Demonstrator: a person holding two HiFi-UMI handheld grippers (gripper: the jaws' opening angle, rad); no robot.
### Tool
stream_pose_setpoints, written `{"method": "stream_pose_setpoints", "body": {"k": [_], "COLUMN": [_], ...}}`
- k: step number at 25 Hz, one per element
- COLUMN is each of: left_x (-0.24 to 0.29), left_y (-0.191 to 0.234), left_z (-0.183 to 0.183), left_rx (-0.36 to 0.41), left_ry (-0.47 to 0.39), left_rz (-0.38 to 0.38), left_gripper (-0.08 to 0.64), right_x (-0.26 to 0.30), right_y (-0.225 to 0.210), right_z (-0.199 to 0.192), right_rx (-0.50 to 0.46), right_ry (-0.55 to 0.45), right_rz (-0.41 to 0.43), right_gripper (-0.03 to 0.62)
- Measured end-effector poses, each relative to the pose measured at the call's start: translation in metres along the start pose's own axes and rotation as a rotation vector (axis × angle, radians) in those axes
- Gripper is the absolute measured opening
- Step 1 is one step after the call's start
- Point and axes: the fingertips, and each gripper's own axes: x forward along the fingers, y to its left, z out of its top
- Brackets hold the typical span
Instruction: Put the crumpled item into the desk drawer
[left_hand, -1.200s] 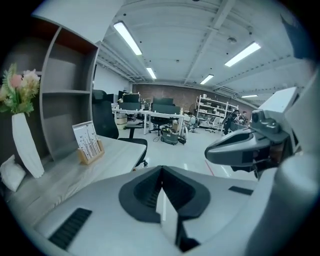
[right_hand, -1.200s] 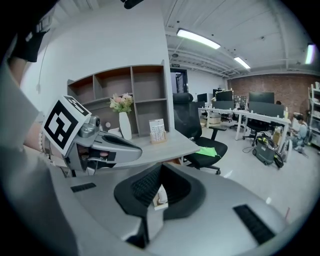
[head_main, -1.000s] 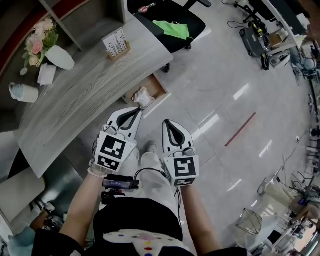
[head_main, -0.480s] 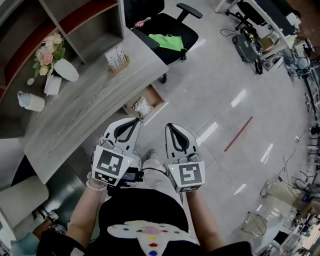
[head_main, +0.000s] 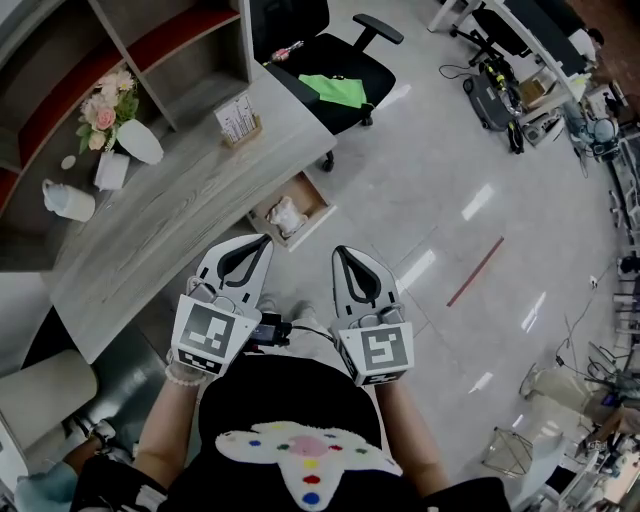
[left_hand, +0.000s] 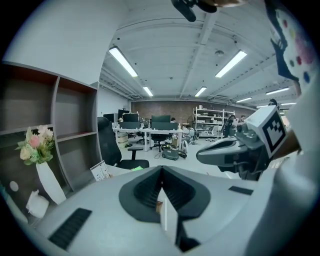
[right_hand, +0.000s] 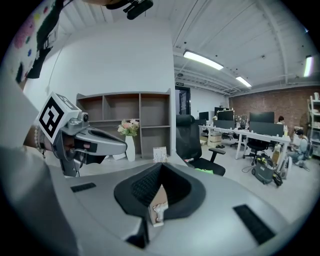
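Note:
The crumpled white item (head_main: 284, 214) lies inside the open desk drawer (head_main: 318, 196), which juts from under the grey wooden desk (head_main: 170, 215). Both grippers hang side by side above the floor, close to my body and short of the drawer. My left gripper (head_main: 265, 238) is shut with nothing in it, its tips near the drawer's front corner. My right gripper (head_main: 338, 250) is also shut and empty, to the right of the drawer. In the right gripper view the item (right_hand: 159, 209) shows through the gap under the closed jaws (right_hand: 161, 165). The left gripper view shows its closed jaws (left_hand: 161, 167).
On the desk stand a vase of flowers (head_main: 135, 138), a white jug (head_main: 68, 200), a tissue pack (head_main: 110, 170) and a card holder (head_main: 238, 118). A black office chair (head_main: 335, 55) with a green cloth (head_main: 340, 88) stands past the desk end. Shelves rise behind the desk.
Both grippers have risen and drawn back toward my body, away from the drawer. The left tips, which were at the crumpled item, now stand apart from it; it stays in the drawer.

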Motion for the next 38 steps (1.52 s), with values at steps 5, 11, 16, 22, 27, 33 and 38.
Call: {"method": "stream_pose_setpoints", "body": {"k": [5, 11, 16, 22, 27, 33, 38], "left_x": [-0.006, -0.011, -0.014, -0.011, -0.009, -0.008, -0.006], "left_y": [0.003, 0.003, -0.001, -0.004, -0.006, -0.009, -0.01], "left_z": [0.009, 0.009, 0.005, 0.004, 0.003, 0.001, 0.0], "left_rx": [-0.009, -0.023, -0.023, -0.017, -0.023, -0.02, -0.021], "left_ry": [-0.027, -0.033, -0.027, -0.02, -0.019, -0.013, -0.011], "left_rz": [0.023, 0.022, 0.018, 0.008, 0.002, -0.005, -0.009], "left_gripper": [0.011, 0.011, 0.011, 0.011, 0.011, 0.011, 0.011], "right_x": [-0.005, -0.009, -0.009, -0.008, -0.007, -0.007, -0.006], "right_y": [-0.005, -0.003, 0.001, 0.007, 0.01, 0.01, 0.011], "right_z": [0.01, 0.017, 0.015, 0.019, 0.019, 0.018, 0.018], "right_rx": [-0.016, -0.023, -0.027, -0.036, -0.032, -0.039, -0.041], "right_ry": [-0.01, -0.024, -0.023, -0.013, -0.017, -0.01, -0.009], "right_rz": [0.0, 0.005, 0.015, 0.03, 0.037, 0.034, 0.042], "right_gripper": [0.005, 0.004, 0.004, 0.003, 0.003, 0.003, 0.003]}}
